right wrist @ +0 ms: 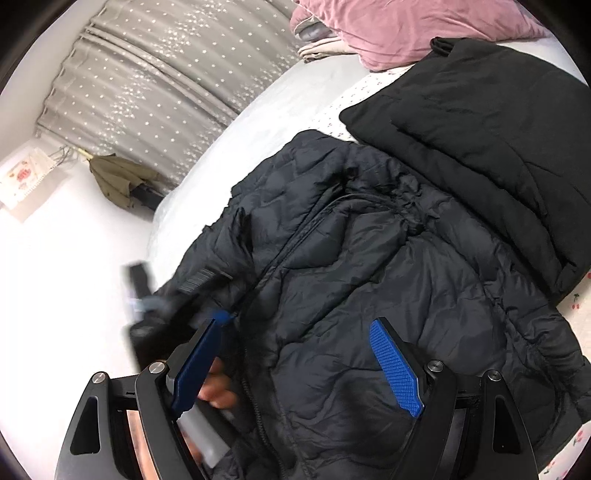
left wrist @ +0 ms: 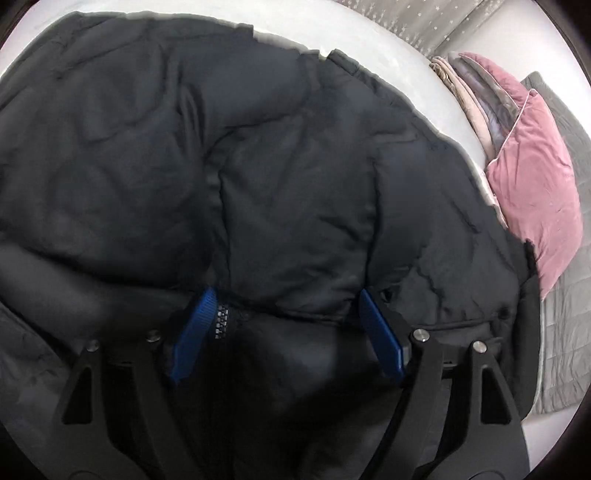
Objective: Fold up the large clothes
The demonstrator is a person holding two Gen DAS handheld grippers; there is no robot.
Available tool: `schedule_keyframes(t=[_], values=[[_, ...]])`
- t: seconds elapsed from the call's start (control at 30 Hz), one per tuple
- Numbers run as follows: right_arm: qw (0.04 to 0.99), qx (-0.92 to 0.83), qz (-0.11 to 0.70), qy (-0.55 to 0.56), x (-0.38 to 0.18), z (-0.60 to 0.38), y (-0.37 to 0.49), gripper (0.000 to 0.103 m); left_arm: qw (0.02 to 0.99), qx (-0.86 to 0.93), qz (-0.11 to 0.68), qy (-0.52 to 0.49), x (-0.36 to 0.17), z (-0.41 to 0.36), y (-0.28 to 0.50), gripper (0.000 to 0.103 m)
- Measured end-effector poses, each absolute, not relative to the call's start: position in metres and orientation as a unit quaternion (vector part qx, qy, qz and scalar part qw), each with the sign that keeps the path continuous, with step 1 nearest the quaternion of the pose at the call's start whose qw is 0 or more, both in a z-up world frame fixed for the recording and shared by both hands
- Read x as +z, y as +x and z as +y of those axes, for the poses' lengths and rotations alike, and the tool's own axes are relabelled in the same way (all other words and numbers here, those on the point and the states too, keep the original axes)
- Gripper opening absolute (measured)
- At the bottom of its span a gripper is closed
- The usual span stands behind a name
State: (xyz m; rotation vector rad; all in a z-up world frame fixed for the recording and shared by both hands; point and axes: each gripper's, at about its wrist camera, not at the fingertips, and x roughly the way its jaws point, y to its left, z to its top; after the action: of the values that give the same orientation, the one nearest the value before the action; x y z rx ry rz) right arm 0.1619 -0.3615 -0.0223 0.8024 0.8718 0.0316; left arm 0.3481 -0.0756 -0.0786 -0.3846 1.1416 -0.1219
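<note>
- Left gripper (left wrist: 286, 301): jaws apart, blue pads (left wrist: 194, 338) spread wide. Both fingertips sit against the dark puffer jacket (left wrist: 258, 166), with a bulge of its fabric and a short run of zipper teeth (left wrist: 221, 325) lying between the fingers. The pads do not press on the cloth from both sides — no clamp is visible.
- Right gripper (right wrist: 299, 319): jaws apart, hovering over the same jacket (right wrist: 369, 277). Nothing is pinched between its pads (right wrist: 397, 369).
- Jacket position: it lies spread on the white bed (right wrist: 258, 110), front side up, its zipper line (right wrist: 280, 254) running along the middle of the garment in the right wrist view. In the left wrist view it fills most of the frame, with the white sheet (left wrist: 303, 33) showing past its far edge.
- Second garment: a folded black coat (right wrist: 480, 129) rests on the bed at the jacket's far side, overlapping its edge.
- Hand: part of a hand (right wrist: 218, 387) shows behind the right gripper's left finger, blurred, beside a grey handle.
- Surroundings: a pink cushion (left wrist: 535, 184) leans on stacked folded fabrics (left wrist: 476, 96) — both at the far end of the bed. A grey curtain (right wrist: 147, 85) with small star marks hangs behind the bed. An olive cloth item (right wrist: 118, 177) sits on the floor near the curtain.
</note>
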Motion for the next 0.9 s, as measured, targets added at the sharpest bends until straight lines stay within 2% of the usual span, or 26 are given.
schedule_keyframes(t=[0.1, 0.2, 0.37, 0.5, 0.67, 0.83, 0.9], values=[[0.839, 0.002, 0.406, 0.361, -0.021, -0.364, 0.161, 0.084, 0.815, -0.071, 0.537, -0.206, -0.061, -0.069, 0.341, 0.079], [0.847, -0.005, 0.395, 0.356, -0.019, -0.367, 0.159, 0.084, 0.825, -0.092, 0.502, -0.244, -0.027, -0.043, 0.31, 0.079], [0.854, 0.015, 0.377, 0.359, -0.01, -0.365, 0.155, 0.084, 0.847, -0.099, 0.442, -0.278, 0.013, 0.024, 0.197, 0.079], [0.871, 0.04, 0.365, 0.327, 0.002, -0.349, 0.153, 0.084, 0.864, -0.03, 0.426, -0.266, 0.003, 0.092, 0.097, 0.079], [0.893, 0.092, 0.353, 0.264, 0.022, -0.336, 0.132, 0.084, 0.878, 0.044, 0.4, -0.257, -0.006, 0.171, 0.015, 0.079], [0.915, 0.129, 0.317, 0.215, 0.038, -0.35, 0.073, 0.09, 0.873, 0.075, 0.417, -0.244, -0.03, 0.205, -0.009, 0.082], [0.907, 0.141, 0.341, 0.201, 0.026, -0.365, 0.057, 0.091, 0.866, 0.085, 0.427, -0.246, -0.041, 0.216, -0.012, 0.082]])
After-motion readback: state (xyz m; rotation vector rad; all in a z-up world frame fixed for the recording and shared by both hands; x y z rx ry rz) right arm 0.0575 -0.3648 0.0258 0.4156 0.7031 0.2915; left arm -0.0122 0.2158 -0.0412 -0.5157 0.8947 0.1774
